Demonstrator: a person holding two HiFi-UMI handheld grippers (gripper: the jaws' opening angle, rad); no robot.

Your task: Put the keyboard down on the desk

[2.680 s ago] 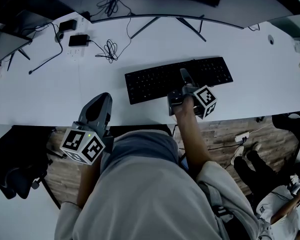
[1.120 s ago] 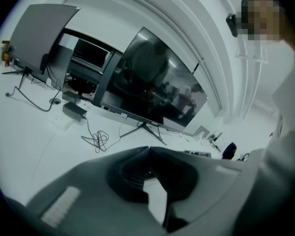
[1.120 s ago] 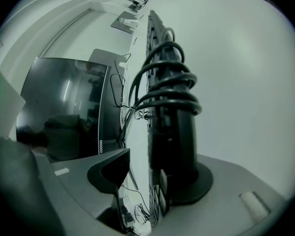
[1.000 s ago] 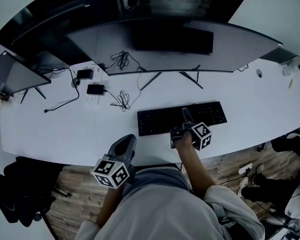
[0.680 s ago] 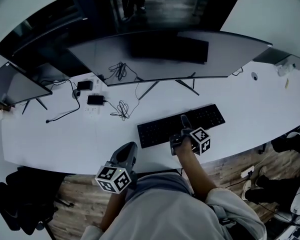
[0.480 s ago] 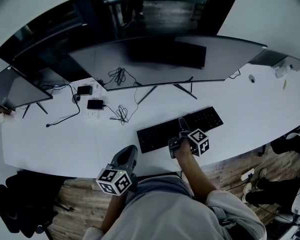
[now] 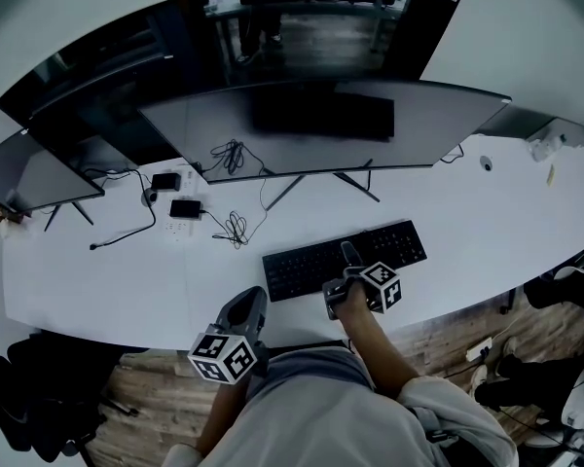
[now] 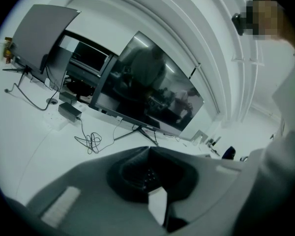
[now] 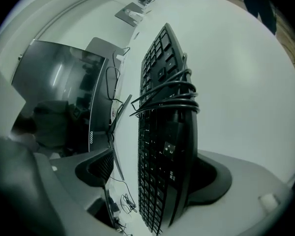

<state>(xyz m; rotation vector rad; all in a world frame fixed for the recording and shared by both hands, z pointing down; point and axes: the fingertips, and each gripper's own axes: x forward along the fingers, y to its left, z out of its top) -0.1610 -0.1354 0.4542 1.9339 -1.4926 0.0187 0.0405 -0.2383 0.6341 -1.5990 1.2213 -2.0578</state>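
On the white desk lies the black keyboard, its cable wound round it. Right gripper tilts down, fingers just opened wide, keyboard between them, ungripped. Left gripper hovers at the desk edge, fingers closed together, empty.

Your right gripper is at the keyboard's near edge. Its fingers have just been opening with the keyboard between them, one finger lying across the keys. The keyboard rests on the white surface. Your left gripper hangs off the keyboard's near left corner, apart from it. Beyond the keyboard stands a curved monitor, and off its far left corner lies a cable tangle.
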